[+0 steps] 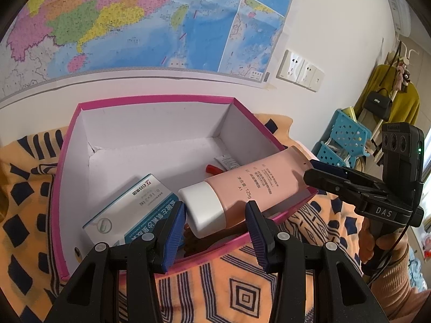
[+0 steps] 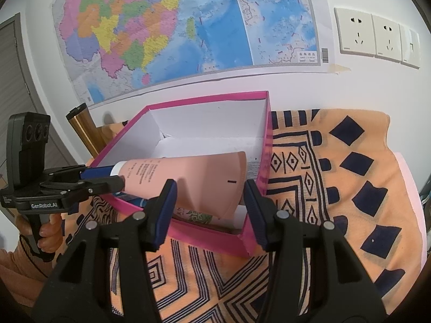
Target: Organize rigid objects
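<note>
The pink tube lies slantwise across the pink box, cap end clamped in the left claw, crimped end in the right claw.

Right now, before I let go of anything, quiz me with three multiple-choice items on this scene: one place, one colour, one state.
1. Where is the blue-and-white medicine carton?
A. on the patterned cloth
B. inside the pink box
C. between the right gripper's fingers

2. What colour is the cap of the pink tube?
A. white
B. red
C. black

3. How is the pink tube placed?
A. lying flat on the cloth
B. standing upright in the box
C. held at both ends

Answers:
1 B, the carton leans against the box's white inner wall.
2 A, the cap is plain white.
3 C, the left gripper flanks the cap end and the right gripper the crimped end.
</note>
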